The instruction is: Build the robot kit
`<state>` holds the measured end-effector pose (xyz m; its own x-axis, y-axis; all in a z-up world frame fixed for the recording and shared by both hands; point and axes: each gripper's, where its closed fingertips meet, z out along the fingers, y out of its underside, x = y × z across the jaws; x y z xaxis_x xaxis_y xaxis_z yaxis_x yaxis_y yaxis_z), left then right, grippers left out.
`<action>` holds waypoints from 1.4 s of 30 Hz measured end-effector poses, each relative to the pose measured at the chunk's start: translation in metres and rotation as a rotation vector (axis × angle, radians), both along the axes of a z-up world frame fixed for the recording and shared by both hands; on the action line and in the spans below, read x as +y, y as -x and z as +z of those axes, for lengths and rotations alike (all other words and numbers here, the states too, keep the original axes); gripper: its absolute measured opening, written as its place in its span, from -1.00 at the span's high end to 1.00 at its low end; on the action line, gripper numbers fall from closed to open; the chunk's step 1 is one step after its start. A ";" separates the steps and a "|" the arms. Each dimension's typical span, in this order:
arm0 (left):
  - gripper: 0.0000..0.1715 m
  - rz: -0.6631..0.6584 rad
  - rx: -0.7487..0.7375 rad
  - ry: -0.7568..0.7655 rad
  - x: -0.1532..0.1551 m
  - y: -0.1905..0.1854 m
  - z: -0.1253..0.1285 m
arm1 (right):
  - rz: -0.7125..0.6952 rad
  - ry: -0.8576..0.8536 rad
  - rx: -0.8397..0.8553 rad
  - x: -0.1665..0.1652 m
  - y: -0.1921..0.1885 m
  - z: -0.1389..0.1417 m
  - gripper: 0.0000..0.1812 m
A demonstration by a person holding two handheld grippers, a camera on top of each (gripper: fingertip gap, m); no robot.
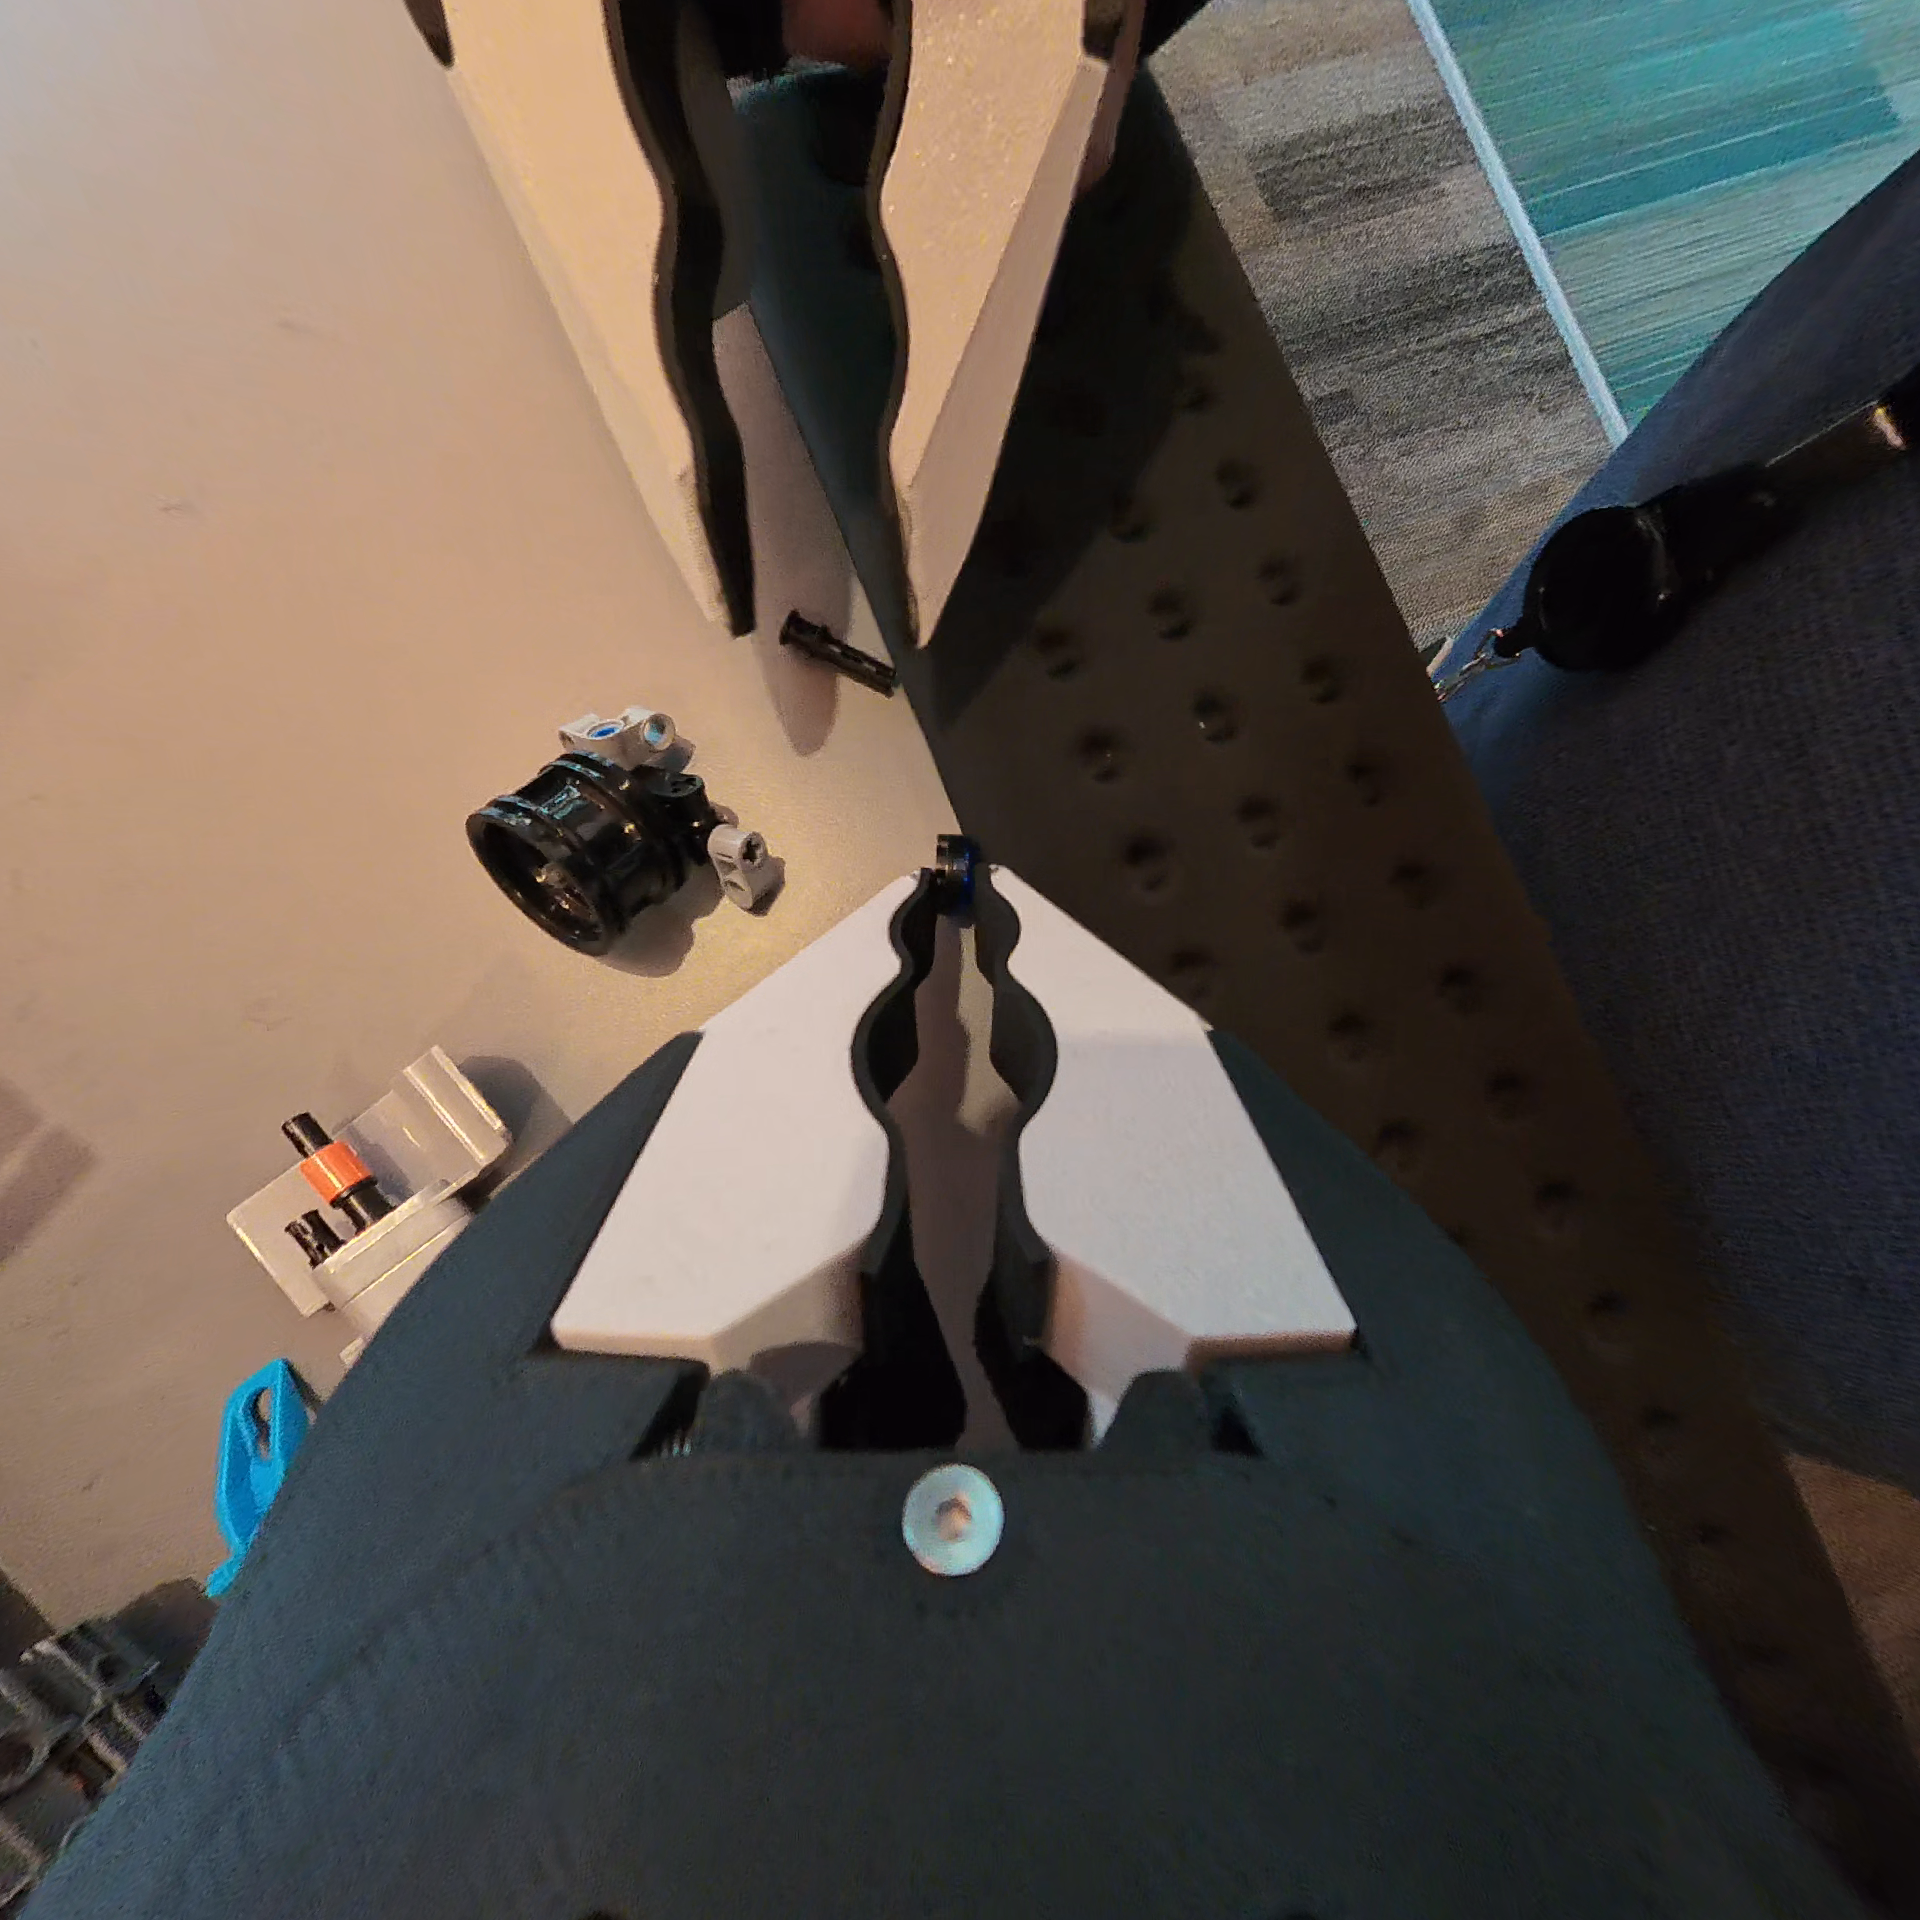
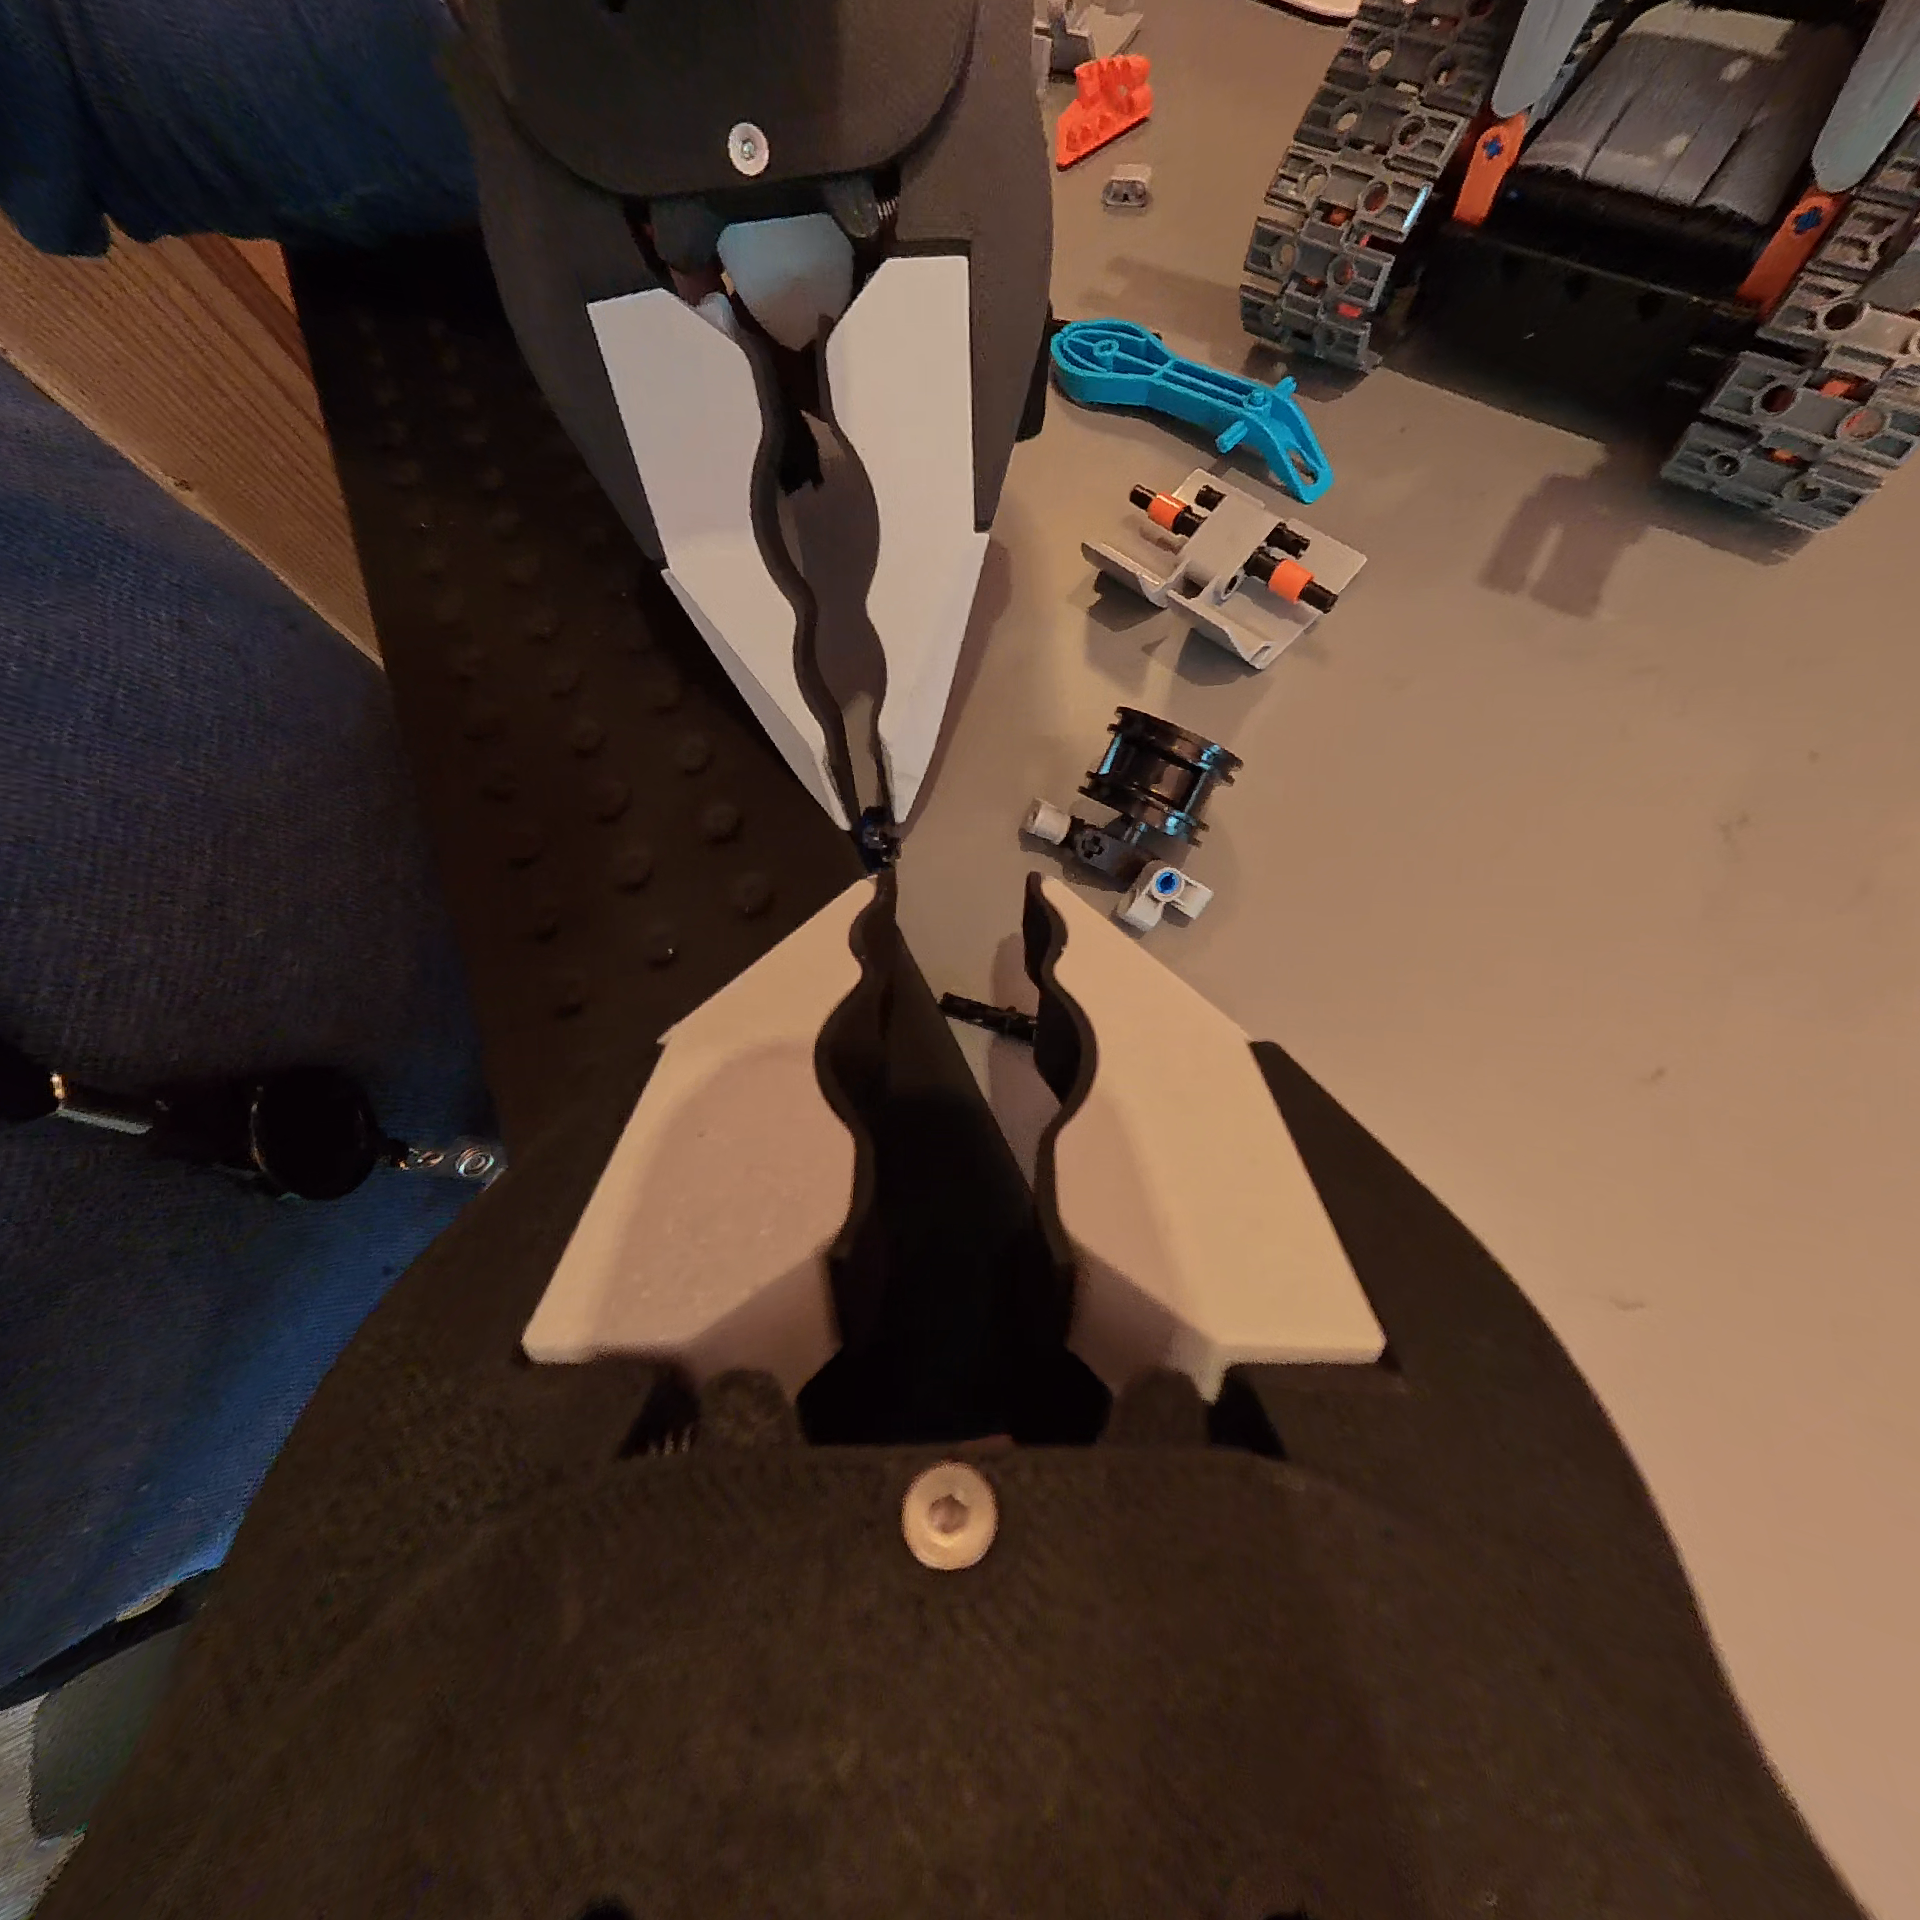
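Closest to the left wrist camera, the left gripper (image 1: 956, 883) has its jaws nearly together, pinching a small black-and-blue piece (image 1: 954, 868) at the very tips. Facing it, the right gripper (image 2: 956, 904) has its jaws parted with nothing between them, and a short black pin (image 2: 987, 1010) lies on the bench just under that gap. In the right wrist view the two grippers meet tip to tip, the pinched piece (image 2: 876, 831) just ahead of the right gripper's left fingertip. Both hover at the edge of a grey bench (image 2: 1558, 935), beside a dark strip with rows of round studs (image 1: 1247, 727) and, beyond it, patterned carpet (image 1: 1403, 260). Farthest back on the bench stands a large tracked vehicle model (image 2: 1662, 260) in grey, black and orange. Nearer lie a blue lever-shaped part (image 2: 1184, 390), a grey bracket with orange-collared black pins (image 2: 1226, 571), and a black wheel hub with light grey connectors (image 2: 1143, 810), which sits just beside the open jaws. An orange piece (image 2: 1107, 104) lies near the back edge.
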<state>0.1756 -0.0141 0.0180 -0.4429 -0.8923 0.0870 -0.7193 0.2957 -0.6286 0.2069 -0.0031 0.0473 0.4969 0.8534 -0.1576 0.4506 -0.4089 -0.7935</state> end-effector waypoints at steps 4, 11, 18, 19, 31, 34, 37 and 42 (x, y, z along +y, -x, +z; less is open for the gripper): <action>0.90 0.027 0.009 0.024 0.002 0.001 -0.001 | -0.041 -0.103 -0.101 0.018 -0.012 -0.001 0.65; 0.43 0.249 -0.109 -0.079 0.037 -0.012 0.019 | 0.147 -0.296 -0.308 0.043 -0.011 -0.016 0.34; 0.51 0.317 -0.075 -0.194 0.045 -0.021 -0.001 | 0.276 -0.331 -0.313 0.055 0.007 -0.031 0.60; 0.49 0.330 -0.075 -0.207 0.047 -0.021 -0.003 | 0.267 -0.325 -0.304 0.055 0.007 -0.031 0.61; 0.53 0.326 -0.322 -0.352 0.054 -0.017 0.045 | 0.134 -0.612 -0.215 0.040 0.010 0.019 0.86; 0.65 0.298 -0.304 -0.386 0.055 -0.016 0.037 | 0.133 -0.628 -0.244 0.038 0.009 0.017 0.86; 0.67 0.257 -0.346 -0.485 0.055 -0.015 0.039 | 0.137 -0.672 -0.274 0.036 0.011 0.017 0.86; 0.68 0.178 -0.376 -0.764 0.062 -0.014 0.039 | 0.133 -0.594 -0.220 0.032 0.009 0.013 0.63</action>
<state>0.1900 0.0480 0.0570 -0.1702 -0.7051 -0.6884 -0.5795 0.6366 -0.5088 0.1982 0.0290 0.0602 0.3480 0.8202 0.4541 0.6447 0.1423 -0.7511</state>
